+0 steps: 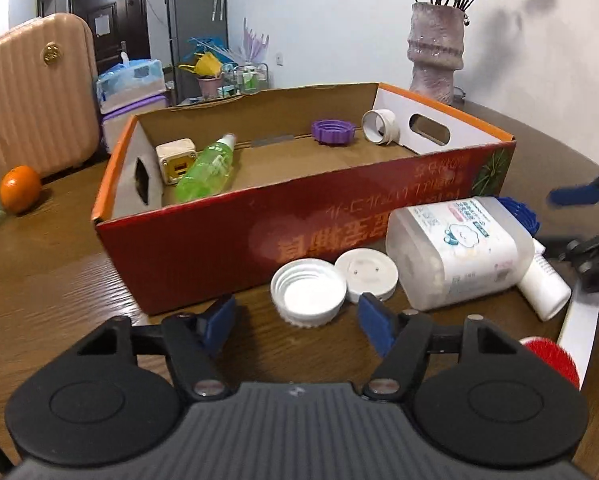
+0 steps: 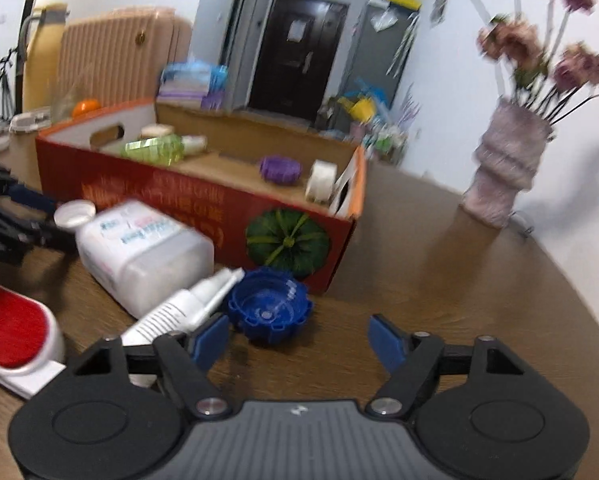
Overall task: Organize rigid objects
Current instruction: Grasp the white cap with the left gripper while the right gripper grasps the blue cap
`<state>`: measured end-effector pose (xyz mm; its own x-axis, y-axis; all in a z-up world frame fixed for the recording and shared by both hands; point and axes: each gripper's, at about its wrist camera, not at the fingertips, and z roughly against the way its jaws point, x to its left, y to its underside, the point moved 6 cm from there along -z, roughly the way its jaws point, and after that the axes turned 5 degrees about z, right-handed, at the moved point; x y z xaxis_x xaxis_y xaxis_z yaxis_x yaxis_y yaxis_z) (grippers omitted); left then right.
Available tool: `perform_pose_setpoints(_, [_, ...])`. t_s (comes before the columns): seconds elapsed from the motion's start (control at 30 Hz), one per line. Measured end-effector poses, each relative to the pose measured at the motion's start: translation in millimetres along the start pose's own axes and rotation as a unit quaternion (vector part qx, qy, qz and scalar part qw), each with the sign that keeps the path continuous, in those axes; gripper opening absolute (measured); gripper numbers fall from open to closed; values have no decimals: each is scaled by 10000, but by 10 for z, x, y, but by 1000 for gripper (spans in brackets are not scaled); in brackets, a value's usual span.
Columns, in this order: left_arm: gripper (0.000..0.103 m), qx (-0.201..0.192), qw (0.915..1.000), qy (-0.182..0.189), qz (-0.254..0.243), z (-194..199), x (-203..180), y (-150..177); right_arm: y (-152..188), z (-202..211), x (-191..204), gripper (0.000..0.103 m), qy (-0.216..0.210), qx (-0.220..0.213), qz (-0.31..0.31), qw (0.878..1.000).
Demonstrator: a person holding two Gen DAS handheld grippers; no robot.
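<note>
On our brown table stands a red box; both our left gripper and right gripper have fingers apart, holding nothing.

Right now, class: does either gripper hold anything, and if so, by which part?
Nothing is held. The left gripper stands open before the white cap; the right gripper stands open near the blue cap.

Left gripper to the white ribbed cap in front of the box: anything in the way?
Nothing visible. The left gripper is open and empty, and the white ribbed cap lies on bare table just ahead of its fingertips. The flat white lid touches the cap's right side, beside the path, not in it.
</note>
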<state>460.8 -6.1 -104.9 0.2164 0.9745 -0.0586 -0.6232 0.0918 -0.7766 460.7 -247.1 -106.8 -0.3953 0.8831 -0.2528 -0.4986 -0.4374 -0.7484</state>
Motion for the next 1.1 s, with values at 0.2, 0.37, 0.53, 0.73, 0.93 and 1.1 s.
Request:
perform_pose_setpoints(0.2, [41,-85,9999,99,-71,-17,-57,-34,-54,-146,-83,69,-334,12,-340,9989])
perform_pose_setpoints(0.37, [41,-4,10000,-68,24,70,-47,10,-88,-184,-95,50,-520,24,-563,9971])
perform_pose_setpoints(0.53, [41,-501,9971,-566,75,631,-28,100,-56,31,-112,50,-125,-128,-592,9981])
perform_pose_setpoints(0.73, [41,-1080,9877,-1053,400,1482,-7,315,9,713,8,50,437,-688,-610,9948])
perform_pose_setpoints(0.93, [41,-1652,9746,-1393,586,2082,-192,542,194,1386,392,50,488,-1106,-834,9892])
perform_pose_setpoints(1.1, [41,-1948,9684,-1364,747,2460,-335,764,401,1850,825,50,127,-1483,-1207,9815])
